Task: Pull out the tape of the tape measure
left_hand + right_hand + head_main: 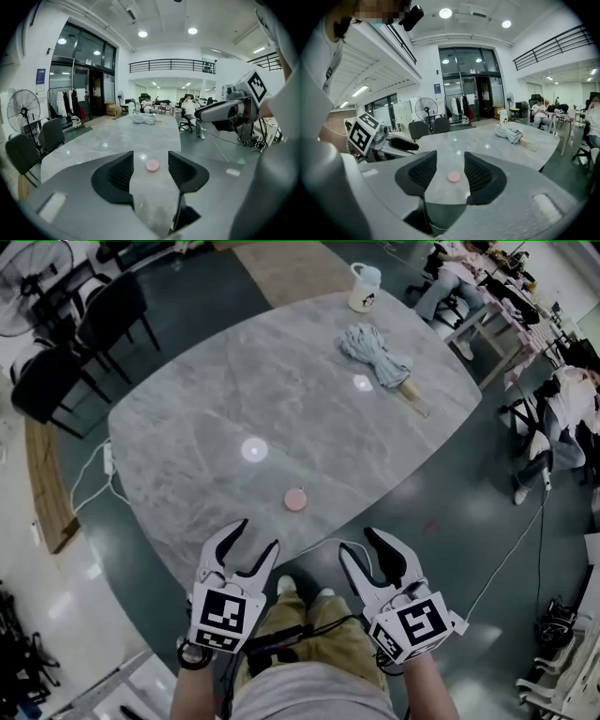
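Observation:
A small round pink tape measure lies flat on the grey marble table, near its front edge. My left gripper hangs just short of that edge, open and empty, below and left of the tape measure. My right gripper is level with it on the right, also open and empty. In the left gripper view the tape measure shows on the table ahead, between the spread jaws of the left gripper. The right gripper view frames the tape measure the same way beyond the right gripper. Neither gripper touches it.
A folded grey umbrella and a white mug sit at the table's far end. Dark chairs and a fan stand at the left. People sit at desks on the right. A white cable runs across the floor.

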`<move>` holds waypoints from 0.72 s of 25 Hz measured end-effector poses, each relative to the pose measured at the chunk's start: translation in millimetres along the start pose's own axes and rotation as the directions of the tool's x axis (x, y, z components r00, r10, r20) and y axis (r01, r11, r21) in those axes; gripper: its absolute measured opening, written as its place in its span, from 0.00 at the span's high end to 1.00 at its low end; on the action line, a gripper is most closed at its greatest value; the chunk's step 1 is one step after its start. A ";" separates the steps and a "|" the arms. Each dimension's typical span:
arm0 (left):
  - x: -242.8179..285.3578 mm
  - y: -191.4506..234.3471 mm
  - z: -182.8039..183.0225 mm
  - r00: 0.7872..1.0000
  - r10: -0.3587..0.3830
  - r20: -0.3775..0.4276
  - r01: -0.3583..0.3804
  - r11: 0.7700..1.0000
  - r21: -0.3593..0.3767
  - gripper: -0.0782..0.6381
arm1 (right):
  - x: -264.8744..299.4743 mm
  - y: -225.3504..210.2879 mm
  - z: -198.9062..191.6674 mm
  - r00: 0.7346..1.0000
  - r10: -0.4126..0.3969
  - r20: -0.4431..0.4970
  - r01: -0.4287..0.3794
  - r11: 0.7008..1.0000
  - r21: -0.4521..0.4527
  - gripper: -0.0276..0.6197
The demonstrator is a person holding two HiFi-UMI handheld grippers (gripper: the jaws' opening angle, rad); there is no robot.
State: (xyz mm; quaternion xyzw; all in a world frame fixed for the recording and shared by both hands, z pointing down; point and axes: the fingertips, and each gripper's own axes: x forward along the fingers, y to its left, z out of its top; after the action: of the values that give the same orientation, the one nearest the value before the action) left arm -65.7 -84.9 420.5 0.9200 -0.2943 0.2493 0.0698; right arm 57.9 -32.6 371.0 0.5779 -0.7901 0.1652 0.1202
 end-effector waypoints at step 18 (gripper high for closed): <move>95.0 -7.9 -39.5 0.991 -0.082 -0.105 0.086 0.996 0.037 0.51 | 22.8 -29.2 -22.5 0.998 0.024 -0.060 -0.022 0.999 0.043 0.68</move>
State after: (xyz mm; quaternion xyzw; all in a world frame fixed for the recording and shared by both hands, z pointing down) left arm -10.8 -115.7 502.3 0.9186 -0.2459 0.2997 0.0762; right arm 78.9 -51.5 403.9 0.5659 -0.7891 0.2006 0.1298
